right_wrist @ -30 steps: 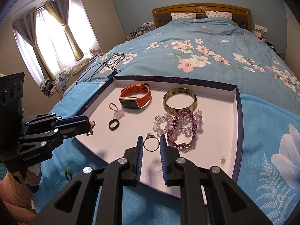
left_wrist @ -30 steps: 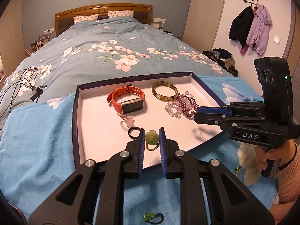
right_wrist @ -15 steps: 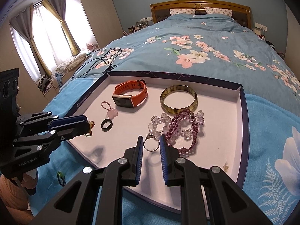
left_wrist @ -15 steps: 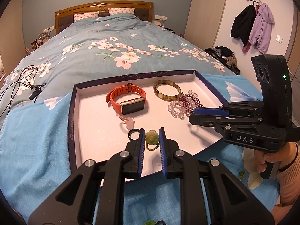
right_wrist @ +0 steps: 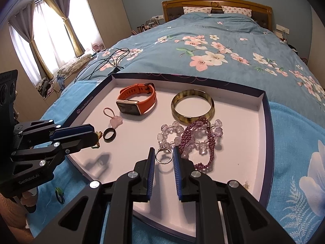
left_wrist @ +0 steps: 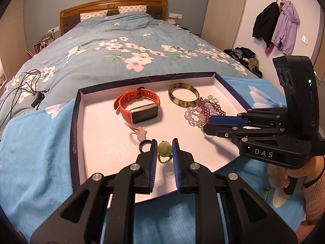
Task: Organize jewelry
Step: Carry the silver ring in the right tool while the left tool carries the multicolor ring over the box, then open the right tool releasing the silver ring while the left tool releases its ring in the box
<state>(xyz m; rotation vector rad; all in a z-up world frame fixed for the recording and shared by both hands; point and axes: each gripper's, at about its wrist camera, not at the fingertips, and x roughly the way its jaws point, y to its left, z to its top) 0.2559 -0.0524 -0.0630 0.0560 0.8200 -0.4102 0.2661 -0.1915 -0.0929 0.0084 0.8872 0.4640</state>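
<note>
Your left gripper pinches the green rose ring; your right gripper pinches the silver ring. Both hang over the tray (lower centre of each frame, on the bed).

We see a bed under a blue floral quilt, its foot draped with a lighter blue blanket. On that blanket sits a shallow white tray with dark blue walls. Left of the tray, black cables sprawl across the quilt. Just off the tray's near left corner, a small green ring lies on the blanket. Beyond the tray, two pillows rest against the wooden headboard.
</note>
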